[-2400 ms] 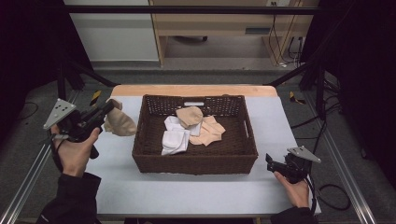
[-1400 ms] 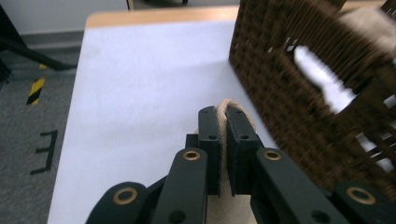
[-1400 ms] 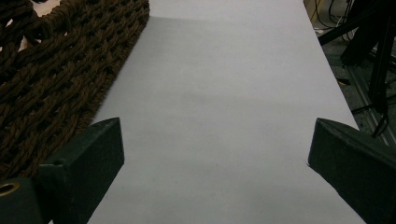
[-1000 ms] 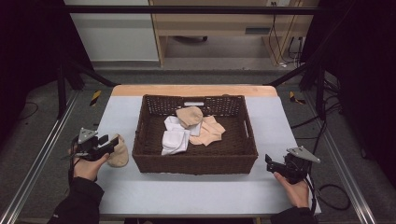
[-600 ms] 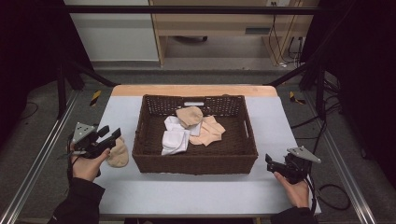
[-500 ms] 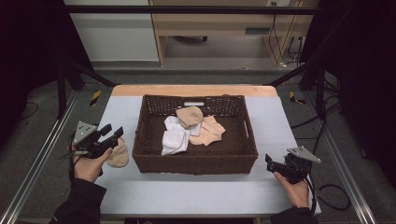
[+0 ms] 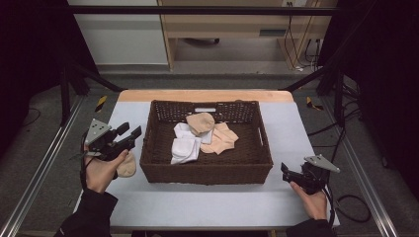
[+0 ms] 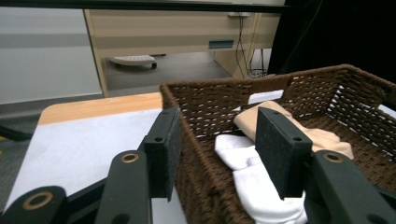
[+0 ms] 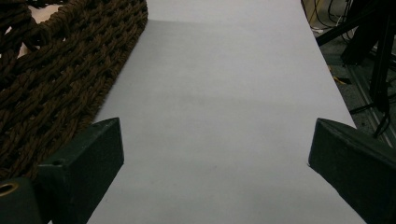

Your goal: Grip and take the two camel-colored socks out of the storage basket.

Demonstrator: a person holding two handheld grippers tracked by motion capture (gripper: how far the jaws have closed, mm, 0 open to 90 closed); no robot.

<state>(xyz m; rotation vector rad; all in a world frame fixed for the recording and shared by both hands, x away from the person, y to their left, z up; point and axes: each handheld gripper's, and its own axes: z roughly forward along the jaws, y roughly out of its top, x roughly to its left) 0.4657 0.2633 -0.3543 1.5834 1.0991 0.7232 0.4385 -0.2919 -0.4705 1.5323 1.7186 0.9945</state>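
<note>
From above, a wicker basket [image 7: 205,170] sits mid-counter holding white socks [image 7: 185,147] and beige ones; another beige sock [image 7: 127,165] lies by the counter's left edge. Left gripper [image 8: 215,154] view: jaws apart over the basket's rim. These look light and limp; pinch a bunched fold. Right gripper [image 9: 215,154] view: jaws wide, empty.

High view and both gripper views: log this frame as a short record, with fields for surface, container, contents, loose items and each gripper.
surface: white table, wooden strip along its far edge
container: brown wicker basket, mid-table
contents: white socks and beige socks, heaped together
loose item: beige sock on the table left of the basket
left gripper: open, raised above the loose sock, aimed at the basket
right gripper: open, low, right of the basket, nothing between its fingers
</note>
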